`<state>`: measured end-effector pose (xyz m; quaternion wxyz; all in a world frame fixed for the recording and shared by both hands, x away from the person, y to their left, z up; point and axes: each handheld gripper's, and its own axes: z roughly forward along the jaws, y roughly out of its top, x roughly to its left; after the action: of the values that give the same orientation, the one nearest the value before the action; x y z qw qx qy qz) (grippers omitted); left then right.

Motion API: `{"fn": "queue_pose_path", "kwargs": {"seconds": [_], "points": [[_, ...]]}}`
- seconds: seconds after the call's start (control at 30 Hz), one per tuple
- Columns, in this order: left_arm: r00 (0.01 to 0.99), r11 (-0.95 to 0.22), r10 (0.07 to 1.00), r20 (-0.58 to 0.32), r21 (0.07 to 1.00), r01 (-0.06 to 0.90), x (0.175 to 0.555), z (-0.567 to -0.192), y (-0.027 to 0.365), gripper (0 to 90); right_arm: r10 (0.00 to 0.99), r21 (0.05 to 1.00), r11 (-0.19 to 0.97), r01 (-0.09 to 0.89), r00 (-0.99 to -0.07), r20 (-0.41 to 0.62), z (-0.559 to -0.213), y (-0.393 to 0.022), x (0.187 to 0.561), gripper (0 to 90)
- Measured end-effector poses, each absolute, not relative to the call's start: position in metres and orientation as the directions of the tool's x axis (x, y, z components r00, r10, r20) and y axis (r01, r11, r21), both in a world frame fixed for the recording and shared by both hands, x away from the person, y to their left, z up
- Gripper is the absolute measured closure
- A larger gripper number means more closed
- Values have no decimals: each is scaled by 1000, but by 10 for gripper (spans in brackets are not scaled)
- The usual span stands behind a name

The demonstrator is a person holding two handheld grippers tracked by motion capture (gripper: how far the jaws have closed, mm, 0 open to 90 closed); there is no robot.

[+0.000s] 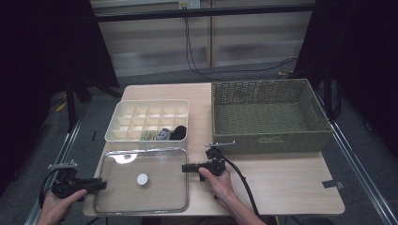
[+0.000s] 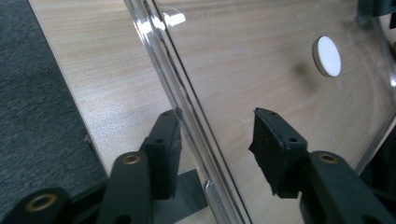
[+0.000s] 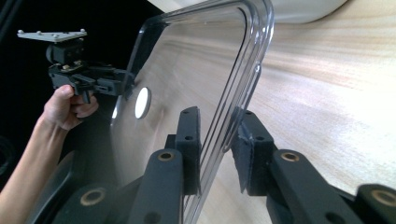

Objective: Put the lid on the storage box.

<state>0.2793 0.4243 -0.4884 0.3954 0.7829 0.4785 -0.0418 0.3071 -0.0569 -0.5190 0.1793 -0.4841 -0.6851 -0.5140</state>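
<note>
Straddling the clear lid (image 1: 141,180) at six o'clock on the surface (image 1: 281,183): I am pinching its three-o'clock rim with the right claw (image 3: 217,140), left claw (image 2: 217,144) spread over the nine-o'clock rim, readying a two-sided lift.

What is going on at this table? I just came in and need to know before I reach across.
A person holds tongs in each hand at a clear plastic lid lying flat on the wooden table. The right tongs straddle its right rim; the left tongs stand open around its left rim, one pad well clear. Behind the lid sits a white divided box with a few small items in its front cells, and an empty woven basket beside it.
</note>
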Motion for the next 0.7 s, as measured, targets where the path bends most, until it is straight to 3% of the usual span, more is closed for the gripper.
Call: {"fn": "queue_pose_path", "kwargs": {"seconds": [0.7], "points": [[551,-205,714,-431,625,753,277,-479,422,611,544,578,20,816,-494,678,-497,-56,306,714]]}}
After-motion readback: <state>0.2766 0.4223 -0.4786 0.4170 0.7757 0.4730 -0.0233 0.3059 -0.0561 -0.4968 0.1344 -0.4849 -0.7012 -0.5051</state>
